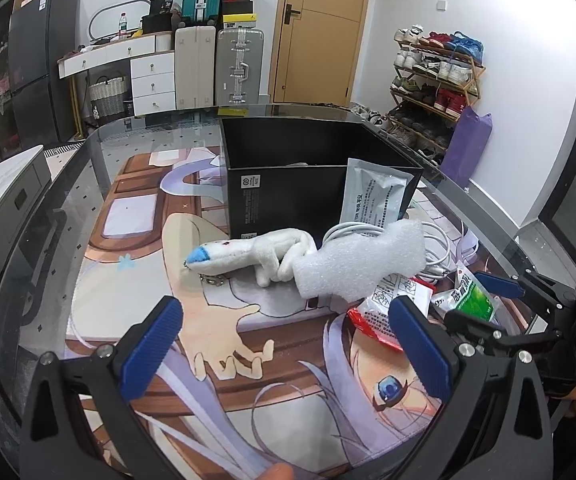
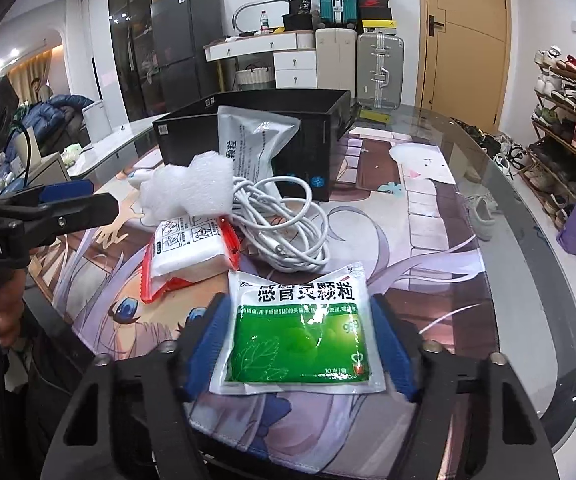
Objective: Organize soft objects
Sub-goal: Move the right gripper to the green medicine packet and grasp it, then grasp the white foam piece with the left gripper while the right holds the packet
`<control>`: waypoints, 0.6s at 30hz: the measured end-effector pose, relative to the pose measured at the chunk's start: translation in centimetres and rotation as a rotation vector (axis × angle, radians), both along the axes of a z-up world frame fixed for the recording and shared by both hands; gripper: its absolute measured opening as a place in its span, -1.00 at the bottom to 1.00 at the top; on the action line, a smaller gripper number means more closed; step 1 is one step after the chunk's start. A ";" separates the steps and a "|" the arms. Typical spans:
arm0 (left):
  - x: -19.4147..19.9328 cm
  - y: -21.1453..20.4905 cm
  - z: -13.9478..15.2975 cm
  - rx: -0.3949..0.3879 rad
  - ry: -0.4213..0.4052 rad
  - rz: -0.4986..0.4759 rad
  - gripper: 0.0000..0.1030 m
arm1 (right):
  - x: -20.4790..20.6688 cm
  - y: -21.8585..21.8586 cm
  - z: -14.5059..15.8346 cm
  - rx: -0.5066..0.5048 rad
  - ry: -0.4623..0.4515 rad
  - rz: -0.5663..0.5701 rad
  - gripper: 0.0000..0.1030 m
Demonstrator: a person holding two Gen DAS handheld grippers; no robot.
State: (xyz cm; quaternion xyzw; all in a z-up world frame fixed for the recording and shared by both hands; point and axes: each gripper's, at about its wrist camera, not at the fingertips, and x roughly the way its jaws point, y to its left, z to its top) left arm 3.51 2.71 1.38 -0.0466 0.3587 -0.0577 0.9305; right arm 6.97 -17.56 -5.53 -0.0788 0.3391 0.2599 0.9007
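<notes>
Green and white medicine sachet [image 2: 297, 332] lies flat on the printed mat of the glass counter [image 2: 527, 248], between the blue pads of the right hand-held gripper [image 2: 299, 344], which seem to touch its edges. The left hand-held gripper [image 1: 286, 350] hangs wide open, empty, near a white plush toy [image 1: 248, 258].

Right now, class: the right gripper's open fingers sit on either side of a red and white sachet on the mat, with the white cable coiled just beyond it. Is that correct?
Not quite. The sachet between the right gripper's open fingers is green and white, as the right wrist view shows. The red and white packet lies further off to the left. The white cable is indeed coiled just beyond the sachet.
</notes>
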 end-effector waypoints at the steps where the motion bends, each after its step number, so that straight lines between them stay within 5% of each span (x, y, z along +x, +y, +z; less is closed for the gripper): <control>1: 0.0 0.0 0.0 -0.001 0.001 0.001 1.00 | -0.1 0.0 0.1 0.004 -0.002 0.003 0.19; 18: 0.5 -1.0 -0.3 -0.035 0.023 -0.027 1.00 | -1.8 -3.1 1.4 0.140 -0.074 -0.030 0.03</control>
